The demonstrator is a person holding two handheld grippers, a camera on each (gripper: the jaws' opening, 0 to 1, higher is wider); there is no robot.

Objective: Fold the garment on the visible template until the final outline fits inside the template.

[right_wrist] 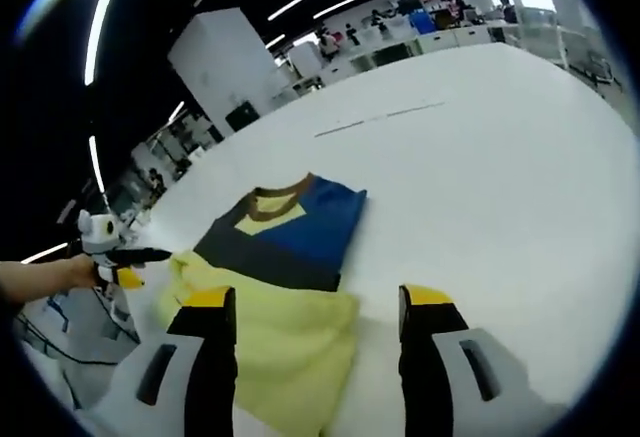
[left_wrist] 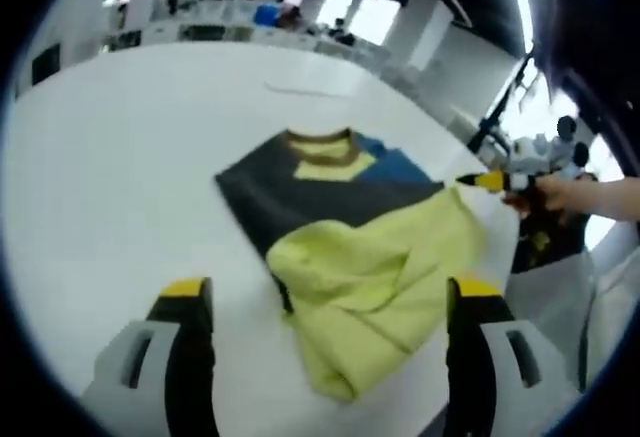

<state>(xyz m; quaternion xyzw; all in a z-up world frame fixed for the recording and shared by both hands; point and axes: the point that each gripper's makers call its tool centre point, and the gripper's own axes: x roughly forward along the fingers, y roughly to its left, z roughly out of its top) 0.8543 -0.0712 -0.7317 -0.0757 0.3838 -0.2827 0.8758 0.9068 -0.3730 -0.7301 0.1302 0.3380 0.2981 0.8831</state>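
Observation:
A folded garment (left_wrist: 320,192) lies on the white table (left_wrist: 120,157). It has a dark grey body, a blue panel (left_wrist: 400,167), a brown collar and a crumpled yellow part (left_wrist: 380,267) nearest me. My left gripper (left_wrist: 328,287) is open just above the table, its jaws either side of the yellow part's near end without touching it. In the right gripper view the same garment (right_wrist: 290,227) shows. My right gripper (right_wrist: 318,297) is open over the yellow cloth (right_wrist: 290,352). Each gripper also appears in the other's view: right gripper (left_wrist: 478,181), left gripper (right_wrist: 150,255), both beside the yellow cloth's edge.
A thin faint line (right_wrist: 380,117) runs across the table (right_wrist: 500,177) beyond the garment. A person's hand (left_wrist: 575,197) holds the right gripper at the table's edge. Desks and people stand far behind. The table edge drops off close by (left_wrist: 500,287).

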